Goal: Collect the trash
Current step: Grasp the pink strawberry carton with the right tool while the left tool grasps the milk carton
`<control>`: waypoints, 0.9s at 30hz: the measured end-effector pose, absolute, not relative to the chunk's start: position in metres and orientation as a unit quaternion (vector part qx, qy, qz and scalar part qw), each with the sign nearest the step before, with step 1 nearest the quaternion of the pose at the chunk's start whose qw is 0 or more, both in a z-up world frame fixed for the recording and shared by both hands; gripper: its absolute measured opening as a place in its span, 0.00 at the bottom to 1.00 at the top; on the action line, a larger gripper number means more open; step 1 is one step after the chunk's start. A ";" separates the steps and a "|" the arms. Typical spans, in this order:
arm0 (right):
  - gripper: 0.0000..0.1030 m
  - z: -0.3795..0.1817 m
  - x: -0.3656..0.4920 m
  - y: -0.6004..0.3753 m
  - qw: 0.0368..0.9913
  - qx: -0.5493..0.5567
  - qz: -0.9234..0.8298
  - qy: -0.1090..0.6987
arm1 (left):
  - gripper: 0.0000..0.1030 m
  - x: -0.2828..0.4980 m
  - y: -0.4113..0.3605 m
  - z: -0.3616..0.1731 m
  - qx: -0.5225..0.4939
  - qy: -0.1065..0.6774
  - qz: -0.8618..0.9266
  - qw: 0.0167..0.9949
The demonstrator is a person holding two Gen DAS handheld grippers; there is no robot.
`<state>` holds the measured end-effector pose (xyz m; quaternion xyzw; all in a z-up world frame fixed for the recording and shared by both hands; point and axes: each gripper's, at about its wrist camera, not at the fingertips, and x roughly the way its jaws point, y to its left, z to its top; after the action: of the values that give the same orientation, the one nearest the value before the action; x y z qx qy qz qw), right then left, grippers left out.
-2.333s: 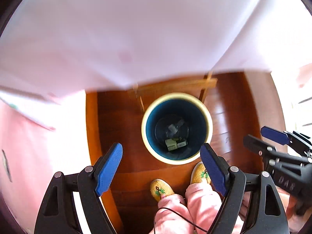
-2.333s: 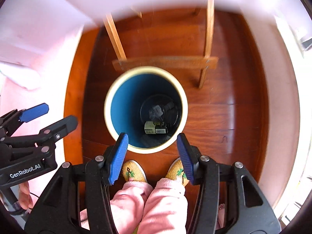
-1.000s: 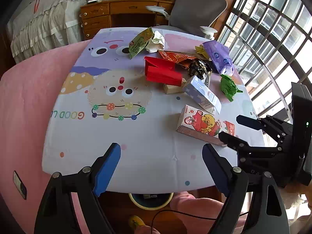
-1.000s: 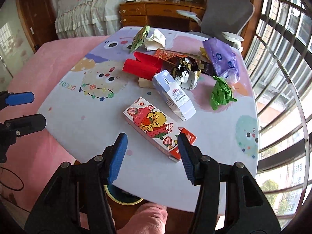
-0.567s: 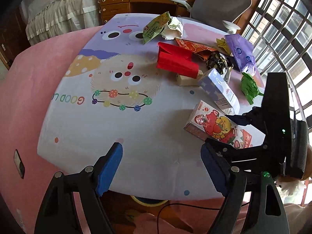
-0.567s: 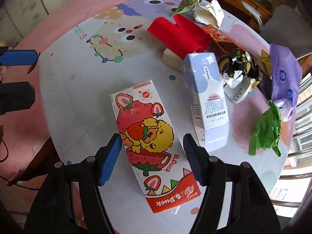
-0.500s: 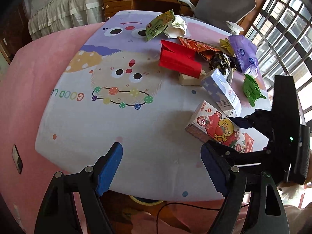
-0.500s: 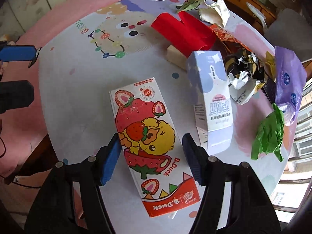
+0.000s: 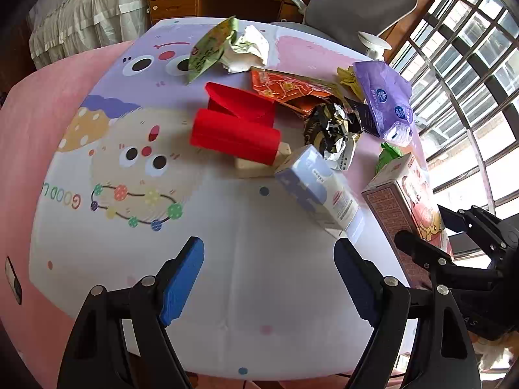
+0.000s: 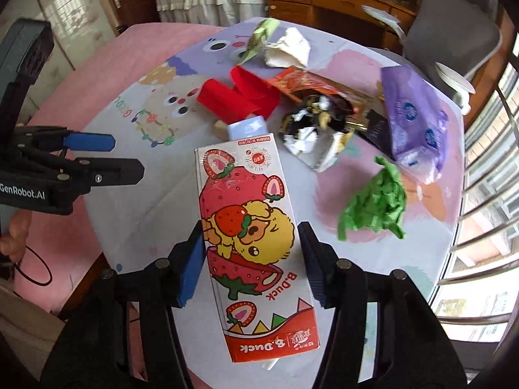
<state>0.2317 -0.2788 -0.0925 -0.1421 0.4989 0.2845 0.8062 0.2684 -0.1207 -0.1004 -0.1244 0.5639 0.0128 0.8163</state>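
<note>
The right gripper (image 10: pixel 251 259) is clamped on the strawberry B.Duck carton (image 10: pixel 249 233), its blue pads pressed against the carton's two long sides about midway along; in the left wrist view the carton (image 9: pixel 405 201) stands tilted up off the table (image 9: pixel 227 243) at the right edge, held between the right gripper's black fingers (image 9: pixel 418 253). The left gripper (image 9: pixel 269 278) hangs over the near part of the table with its jaws spread wide and nothing between them. The round table wears a cartoon-printed cloth, and the rest of the trash lies on its far and right side. A folded red paper piece (image 9: pixel 236 129) sits near the middle, partly on a small beige block (image 9: pixel 253 165). Just right of that lies a pale blue-and-white milk carton (image 9: pixel 318 191) on its side. A purple plastic packet (image 9: pixel 386 97) lies at the right edge, touching an orange snack wrapper (image 9: pixel 285 87) and near a crumpled black-and-silver wrapper (image 9: pixel 334 129). A green crumpled scrap (image 10: pixel 376 204) lies just beside the purple packet. At the far edge, a green pouch (image 9: pixel 211 48) touches a wad of white paper (image 9: pixel 249 48).
</note>
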 end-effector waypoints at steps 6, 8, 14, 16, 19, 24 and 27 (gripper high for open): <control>0.50 -0.088 0.268 -0.315 0.830 -0.122 0.219 0.498 | 0.82 0.318 -0.151 -0.114 -0.158 0.587 0.022 0.794; 0.50 -0.087 0.279 -0.321 0.835 -0.118 0.208 0.495 | 0.82 0.332 -0.159 -0.120 -0.171 0.597 0.037 0.783; 0.50 -0.091 0.298 -0.329 0.839 -0.109 0.199 0.494 | 0.79 0.361 -0.170 -0.140 -0.184 0.618 0.085 0.760; 0.50 -0.095 0.299 -0.331 0.838 -0.108 0.199 0.497 | 0.70 0.365 -0.170 -0.150 -0.180 0.630 0.094 0.749; 0.50 -0.100 0.298 -0.332 0.833 -0.099 0.200 0.506 | 0.52 0.366 -0.168 -0.165 -0.197 0.650 0.090 0.729; 0.50 -0.106 0.294 -0.334 0.829 -0.090 0.200 0.515 | 0.38 0.359 -0.162 -0.160 -0.197 0.638 0.075 0.740; 0.50 -0.107 0.292 -0.332 0.827 -0.087 0.202 0.518 | 0.37 0.348 -0.158 -0.145 -0.168 0.616 0.065 0.767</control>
<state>0.2918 -0.3321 -0.1070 -0.0869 0.5179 0.2017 0.8268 0.3479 -0.1575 -0.1447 -0.1676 0.6156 0.0655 0.7672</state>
